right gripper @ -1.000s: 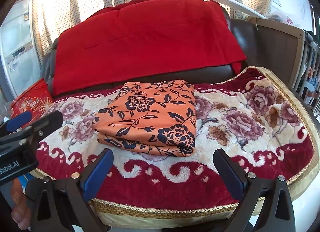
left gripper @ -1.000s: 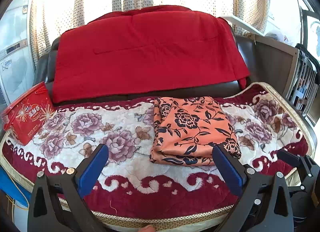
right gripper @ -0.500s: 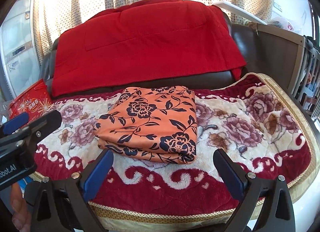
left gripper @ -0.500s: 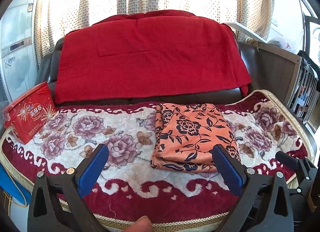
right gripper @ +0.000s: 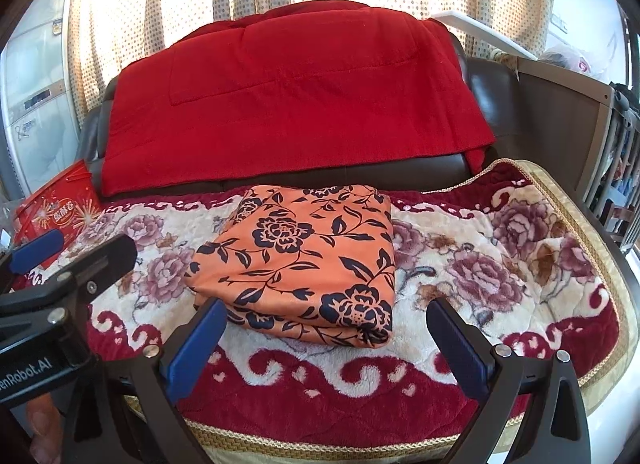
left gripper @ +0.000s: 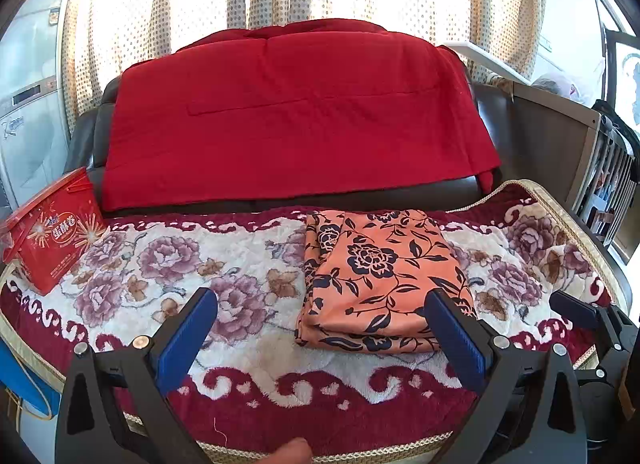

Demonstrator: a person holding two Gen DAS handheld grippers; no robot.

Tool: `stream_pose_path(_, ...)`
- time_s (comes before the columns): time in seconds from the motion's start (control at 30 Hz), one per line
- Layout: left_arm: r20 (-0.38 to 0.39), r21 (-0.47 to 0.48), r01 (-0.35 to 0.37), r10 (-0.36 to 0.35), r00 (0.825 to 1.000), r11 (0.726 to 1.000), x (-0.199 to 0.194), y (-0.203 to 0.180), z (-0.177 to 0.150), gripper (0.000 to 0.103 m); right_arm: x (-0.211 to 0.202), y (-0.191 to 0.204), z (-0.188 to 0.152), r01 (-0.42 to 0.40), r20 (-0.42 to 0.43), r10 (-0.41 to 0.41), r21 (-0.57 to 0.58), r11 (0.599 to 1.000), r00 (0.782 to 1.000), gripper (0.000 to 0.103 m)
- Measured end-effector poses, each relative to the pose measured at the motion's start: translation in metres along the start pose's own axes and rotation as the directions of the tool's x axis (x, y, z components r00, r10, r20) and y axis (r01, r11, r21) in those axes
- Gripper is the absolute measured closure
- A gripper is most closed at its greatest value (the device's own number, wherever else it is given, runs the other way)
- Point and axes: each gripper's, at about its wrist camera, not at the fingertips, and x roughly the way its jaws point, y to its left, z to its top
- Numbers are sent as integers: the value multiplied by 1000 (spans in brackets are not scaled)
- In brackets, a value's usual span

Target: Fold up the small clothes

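Note:
A folded orange cloth with dark blue flowers lies on the floral blanket, right of centre in the left wrist view and at centre in the right wrist view. My left gripper is open and empty, held back near the blanket's front edge, left of the cloth. My right gripper is open and empty, just in front of the cloth. The left gripper's fingers also show at the left of the right wrist view.
A red blanket drapes over the dark sofa back. A red box stands at the blanket's left end. A wooden panel and railing stand at the right. Curtains hang behind.
Both grippers have pulled back and risen slightly from the cloth; the cloth lies still, folded. Both stay open.

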Motion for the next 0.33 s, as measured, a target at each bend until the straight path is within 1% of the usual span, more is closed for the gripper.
stream_pose_path(0.13, -7, -2, 0, 0, 1000, 1000, 8, 1, 4, 0, 6, 1, 2, 2, -7, -2, -4, 1000, 1000, 2)
stream_pose_path(0.27, 23, 12, -14, 14, 1000, 1000, 12, 1, 6, 0, 16, 0, 4, -1, -16, 1, -5, 1000, 1000, 2)
stream_pose_path(0.33, 21, 13, -13, 12, 1000, 1000, 18, 3, 9, 0, 23, 0, 6, -1, -22, 1, -3, 1000, 1000, 2)
